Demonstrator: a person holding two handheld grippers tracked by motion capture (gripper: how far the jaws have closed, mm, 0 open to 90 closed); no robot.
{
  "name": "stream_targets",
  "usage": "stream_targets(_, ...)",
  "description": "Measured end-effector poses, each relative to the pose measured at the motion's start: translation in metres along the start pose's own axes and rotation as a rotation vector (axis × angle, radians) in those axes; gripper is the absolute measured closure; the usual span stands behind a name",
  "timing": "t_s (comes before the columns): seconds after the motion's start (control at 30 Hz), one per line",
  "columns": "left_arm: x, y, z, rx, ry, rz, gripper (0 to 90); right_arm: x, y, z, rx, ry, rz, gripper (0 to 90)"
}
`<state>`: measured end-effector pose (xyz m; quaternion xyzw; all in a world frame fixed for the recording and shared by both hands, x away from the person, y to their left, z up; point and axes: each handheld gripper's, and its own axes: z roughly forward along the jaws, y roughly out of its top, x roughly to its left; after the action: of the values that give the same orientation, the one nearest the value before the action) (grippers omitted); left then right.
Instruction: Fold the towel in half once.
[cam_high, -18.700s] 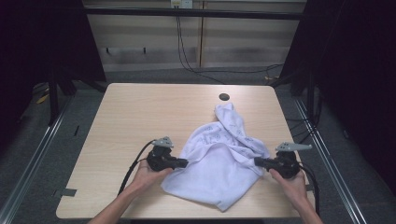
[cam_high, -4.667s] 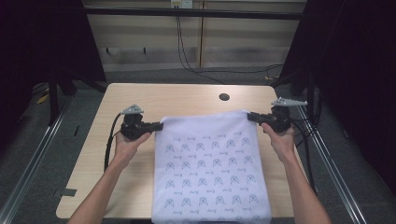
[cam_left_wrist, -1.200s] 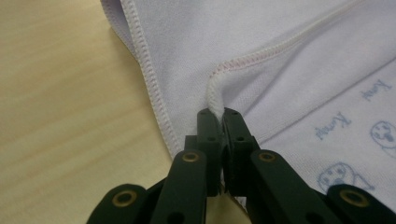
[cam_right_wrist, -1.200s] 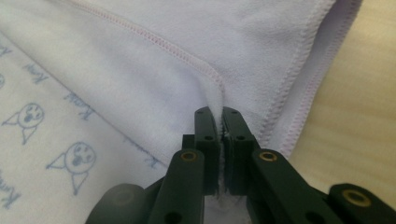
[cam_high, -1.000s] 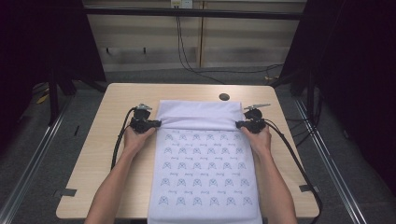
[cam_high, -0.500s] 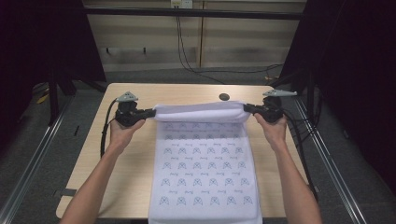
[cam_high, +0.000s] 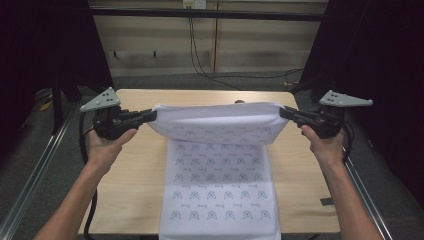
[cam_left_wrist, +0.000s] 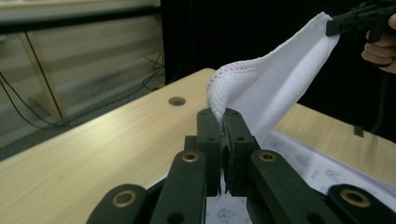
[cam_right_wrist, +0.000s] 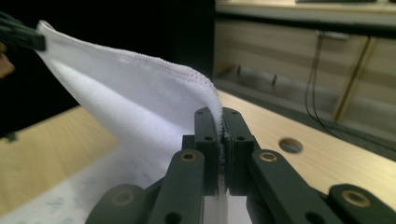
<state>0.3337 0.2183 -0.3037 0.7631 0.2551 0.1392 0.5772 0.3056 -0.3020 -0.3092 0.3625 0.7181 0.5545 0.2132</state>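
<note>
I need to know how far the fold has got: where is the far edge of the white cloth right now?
In the high view the white cloth's far edge hangs lifted above the table, stretched between the left hand-held gripper and right hand-held gripper.

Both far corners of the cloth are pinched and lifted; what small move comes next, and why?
Probably carry both corners toward the person and lower them. The left tool and right tool hold the cloth raised, its near part flat on the table, ready to fold.

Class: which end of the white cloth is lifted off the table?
The far end of the cloth, clamped between left gripper and right gripper; the near end lies flat.
</note>
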Motion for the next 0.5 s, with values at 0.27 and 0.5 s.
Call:
stream_targets(0.27, -0.038, -0.066, -0.007, 0.089, -0.099, -0.039, 87.2, 0.025, -0.046, -0.028, 0.035, 0.066, 0.017, 86.5)
stream_targets(0.5, -0.058, -0.149, 0.0, 0.246, -0.196, -0.098, 86.5, 0.041, -0.123, -0.042, 0.154, 0.13, 0.089, 85.8)
